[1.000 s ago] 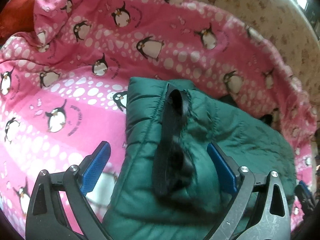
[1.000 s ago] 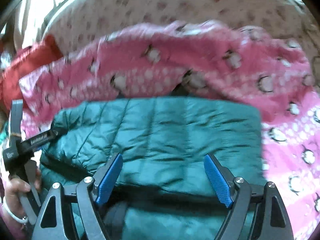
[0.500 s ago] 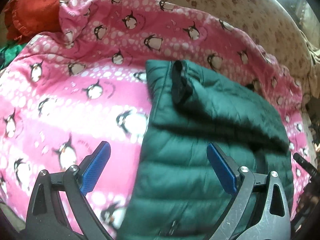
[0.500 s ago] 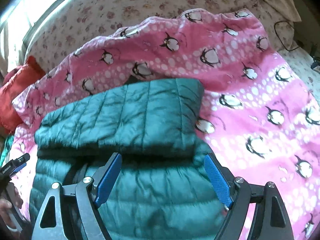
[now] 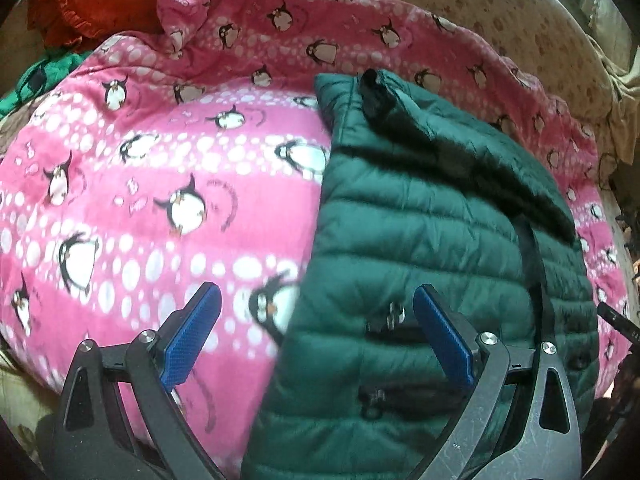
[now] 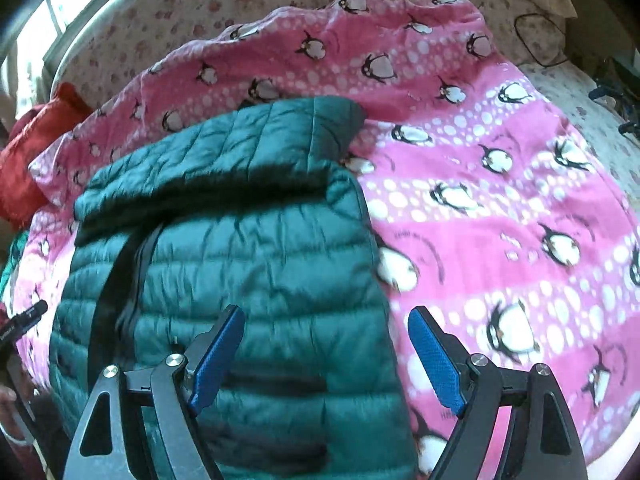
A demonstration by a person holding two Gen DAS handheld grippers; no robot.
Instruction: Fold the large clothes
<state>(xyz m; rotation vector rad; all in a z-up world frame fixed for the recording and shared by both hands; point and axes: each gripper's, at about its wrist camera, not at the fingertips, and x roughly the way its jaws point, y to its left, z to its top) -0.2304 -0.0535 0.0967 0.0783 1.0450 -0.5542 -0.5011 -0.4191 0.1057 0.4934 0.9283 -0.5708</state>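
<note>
Green quilted jacket lies flat on pink blanket, top portion folded down. Left gripper and right gripper both hover spread, gripping nothing, likely positioned for the next fold.

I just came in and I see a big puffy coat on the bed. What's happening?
Someone is folding a green puffy jacket on a pink penguin blanket. Its top part is already folded down over the rest. The left tool and the right tool both hang open above it, holding nothing.
</note>
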